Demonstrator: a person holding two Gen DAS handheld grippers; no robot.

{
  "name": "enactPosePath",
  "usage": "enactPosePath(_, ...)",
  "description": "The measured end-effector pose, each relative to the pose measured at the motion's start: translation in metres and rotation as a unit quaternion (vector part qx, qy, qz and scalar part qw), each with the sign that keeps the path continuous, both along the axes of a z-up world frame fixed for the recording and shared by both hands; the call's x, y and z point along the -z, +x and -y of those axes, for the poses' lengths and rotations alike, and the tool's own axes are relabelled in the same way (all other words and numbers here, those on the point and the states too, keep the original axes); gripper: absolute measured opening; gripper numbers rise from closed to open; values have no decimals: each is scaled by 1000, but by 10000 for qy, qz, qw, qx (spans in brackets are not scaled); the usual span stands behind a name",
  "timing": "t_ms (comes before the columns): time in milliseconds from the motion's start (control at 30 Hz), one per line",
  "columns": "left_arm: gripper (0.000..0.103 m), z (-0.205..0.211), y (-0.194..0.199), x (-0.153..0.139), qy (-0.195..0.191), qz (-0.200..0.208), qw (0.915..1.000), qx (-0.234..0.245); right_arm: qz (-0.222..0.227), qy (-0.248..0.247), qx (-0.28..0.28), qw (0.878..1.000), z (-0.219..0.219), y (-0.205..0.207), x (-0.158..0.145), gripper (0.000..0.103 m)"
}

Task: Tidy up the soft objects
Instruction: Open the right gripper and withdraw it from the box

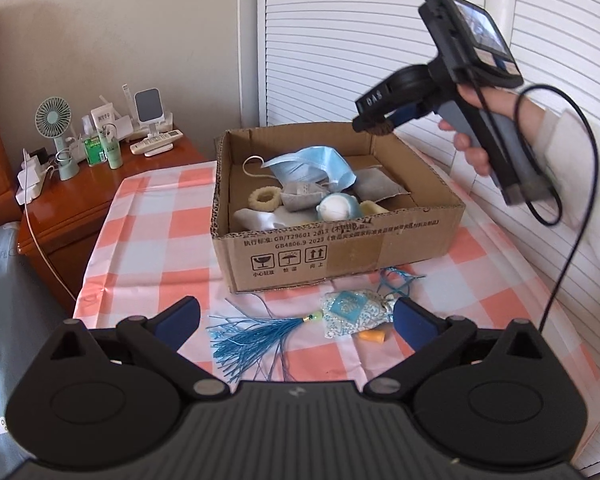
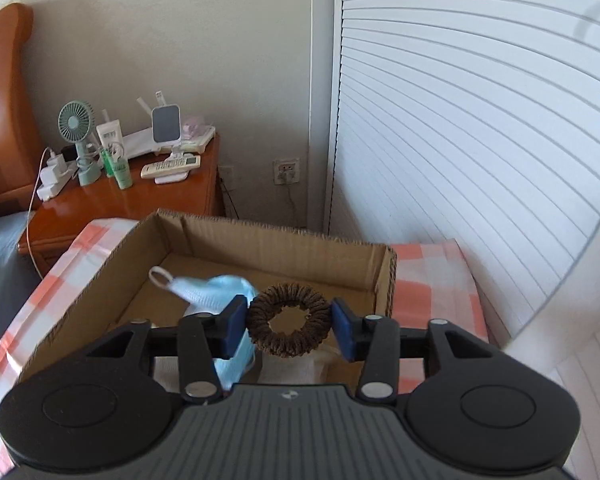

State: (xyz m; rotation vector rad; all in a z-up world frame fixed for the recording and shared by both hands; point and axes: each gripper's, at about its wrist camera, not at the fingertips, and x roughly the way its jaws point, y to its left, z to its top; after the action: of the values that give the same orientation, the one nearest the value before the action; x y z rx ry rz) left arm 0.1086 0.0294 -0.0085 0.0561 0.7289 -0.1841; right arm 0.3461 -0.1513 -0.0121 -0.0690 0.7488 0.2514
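Brown and fuzzy, the hair scrunchie (image 2: 288, 325) sits between the blue pads of the right gripper (image 2: 290, 326) above the open cardboard box (image 1: 340, 248); its left side touches the left pad, while a thin gap shows at the right pad, so the jaws stand loosened around it rather than squeezing. From the left wrist view this gripper hangs over the box's far right corner, held by a hand (image 1: 476, 136) in a white sleeve. Inside the box lie a blue face mask (image 1: 312, 166), a cream scrunchie (image 1: 265, 199), grey pouches (image 1: 374, 188) and a white-and-blue ball (image 1: 338, 208). The box rests on a pink-checked tablecloth (image 1: 148, 248). Near the cloth's front edge, before the box, a patterned sachet (image 1: 354, 312) with a blue tassel (image 1: 252, 340) lies between the wide-apart fingers of the left gripper (image 1: 296, 318), untouched, beside an orange earplug (image 1: 370, 338).
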Motion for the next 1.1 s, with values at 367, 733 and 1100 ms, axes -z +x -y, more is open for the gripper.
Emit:
enactPosePath(367,102,-10,-3,0,-30,-51,9998,-192,64,80,423,9991,9,-19,-6,103)
enactPosePath(733,102,-23,-13,-4,61,20,9989,-456,19,41,374,9993,15,-100,0,103)
enactPosePath(1100,102,-21,-17,4,52,16,9998,-197,10,213,300,9993,21,-178,29,103)
